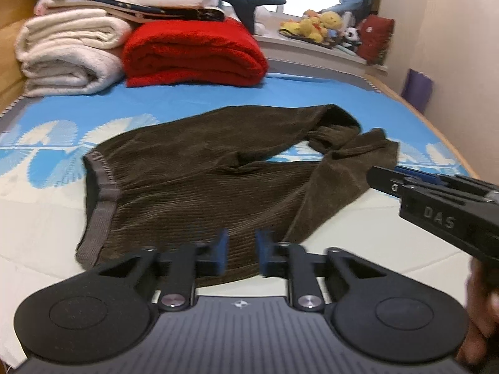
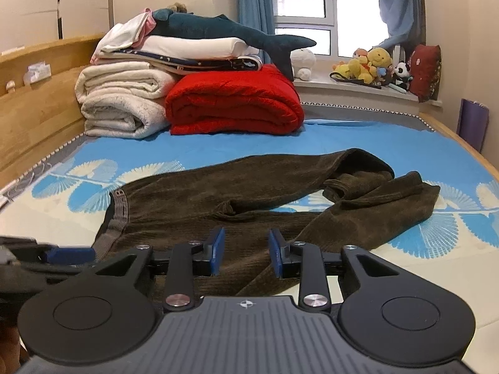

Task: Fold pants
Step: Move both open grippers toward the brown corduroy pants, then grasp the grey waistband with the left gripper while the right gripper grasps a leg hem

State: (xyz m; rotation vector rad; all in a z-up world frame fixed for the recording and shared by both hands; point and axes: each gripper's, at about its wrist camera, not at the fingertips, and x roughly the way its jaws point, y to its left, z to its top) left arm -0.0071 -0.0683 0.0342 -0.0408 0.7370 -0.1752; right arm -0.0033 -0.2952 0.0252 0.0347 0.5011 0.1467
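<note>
Dark brown corduroy pants [image 1: 199,168] lie spread on the bed, grey waistband [image 1: 101,199] at the left, legs running right and crumpled at their ends [image 1: 352,143]. They also show in the right wrist view [image 2: 237,202]. My left gripper [image 1: 240,254] is open and empty, just above the near edge of the pants. My right gripper [image 2: 244,251] is open and empty over the near leg. The right gripper also shows at the right of the left wrist view [image 1: 436,199]; the left gripper shows at the left of the right wrist view [image 2: 56,255].
The bed sheet [image 1: 218,96] is blue and cream with a fan print. Folded white blankets [image 1: 68,53], a red blanket [image 1: 193,53] and a plush shark [image 2: 224,29] are stacked at the far end. Soft toys [image 2: 371,65] sit on the windowsill. A wooden headboard [image 2: 37,99] runs along the left.
</note>
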